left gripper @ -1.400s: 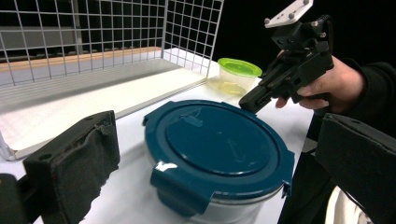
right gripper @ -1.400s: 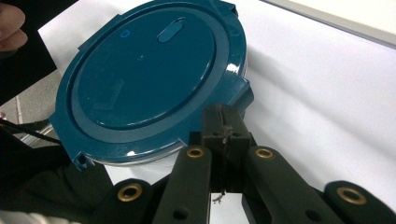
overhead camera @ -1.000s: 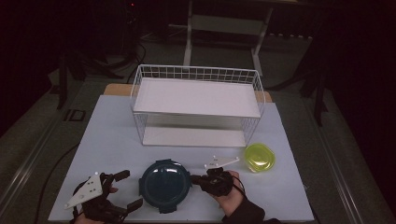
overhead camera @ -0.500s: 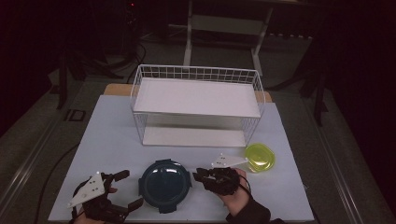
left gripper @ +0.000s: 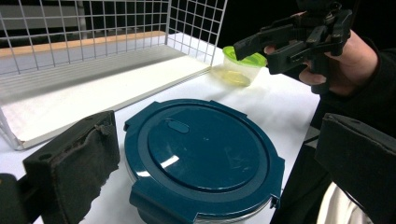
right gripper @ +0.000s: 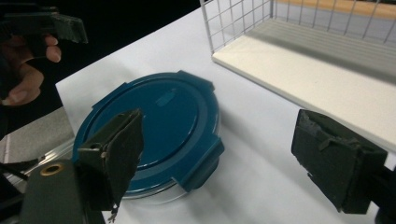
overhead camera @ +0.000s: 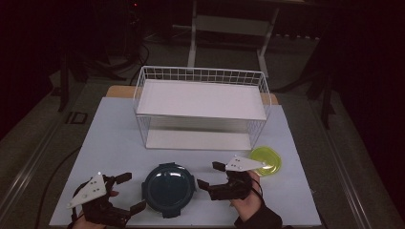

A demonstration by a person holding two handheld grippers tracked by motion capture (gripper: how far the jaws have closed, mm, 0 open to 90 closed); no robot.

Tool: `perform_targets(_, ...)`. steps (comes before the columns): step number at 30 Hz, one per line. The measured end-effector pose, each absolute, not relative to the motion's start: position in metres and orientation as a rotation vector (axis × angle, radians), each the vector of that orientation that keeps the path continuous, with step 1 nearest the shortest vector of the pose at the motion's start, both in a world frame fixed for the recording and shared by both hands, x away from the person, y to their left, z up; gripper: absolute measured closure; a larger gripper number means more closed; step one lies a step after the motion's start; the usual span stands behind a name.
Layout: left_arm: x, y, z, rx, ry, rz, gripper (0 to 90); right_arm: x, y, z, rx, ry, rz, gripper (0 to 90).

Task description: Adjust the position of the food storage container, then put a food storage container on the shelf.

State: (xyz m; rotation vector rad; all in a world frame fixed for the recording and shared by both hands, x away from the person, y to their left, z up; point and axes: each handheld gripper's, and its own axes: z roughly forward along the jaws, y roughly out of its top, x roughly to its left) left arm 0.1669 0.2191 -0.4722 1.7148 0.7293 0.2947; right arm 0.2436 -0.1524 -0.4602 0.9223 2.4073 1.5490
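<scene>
Teal snap-lid container [overhead camera: 169, 189] is sitting on the white tabletop [overhead camera: 114, 143] between the two grippers, near the table's front edge.

R gripper [overhead camera: 212, 175]: jaws have just been opening, now standing wide, nothing between them. Container is lying just to its left, apart from the pads; the right gripper view shows a strip of bare table between the right pad and the container's rim. Small yellow-green tub [overhead camera: 265, 161] is sitting just behind and to the right of this gripper.

L gripper [overhead camera: 131, 192]: jaws are spread wide too, not pressing on anything. Container is lying just ahead of it, toward the R side, per the left gripper view; a gap is showing on both sides.

Edges/room: white wire rack [overhead camera: 200, 109] w/ two shelves is standing beyond both grippers, well apart from the container, open table in between. Table front edge is running just under both hands; dark floor beyond it. Free surface to the L of the L gripper and to the R of the tub.

Writing: no readable label or brand; a small oval embossed mark is showing on the lid, unreadable.

Container look: round, dark teal lid w/ four clip tabs and raised ring, clear base underneath, lid on, glossy w/ light reflections.
</scene>
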Motion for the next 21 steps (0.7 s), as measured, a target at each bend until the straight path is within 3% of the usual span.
perform_targets(21, 0.191, 0.237, -0.472, 1.654, 0.973, 0.081, 0.0, 0.255, -0.157, -0.456, 0.883, 2.405, 1.517, 12.8)
